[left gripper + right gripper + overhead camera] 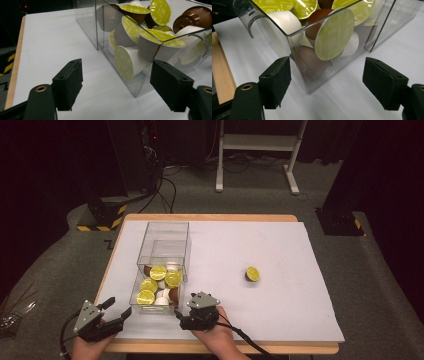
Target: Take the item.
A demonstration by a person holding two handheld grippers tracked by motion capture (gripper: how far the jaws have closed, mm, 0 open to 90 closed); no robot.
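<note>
Left tool (pixel 114 312) sits at lower left of the high view, jaws apart and empty, just beside the near left corner of the clear box (pixel 165 247). Right tool (pixel 192 316) sits at lower centre, jaws likewise apart and empty, near the box's near right corner. Box holds a heap of coffee capsules (pixel 159 287) at its near end. One lone capsule (pixel 252 274) lies right of centre on the white surface (pixel 280 320), well apart from the box.
</note>
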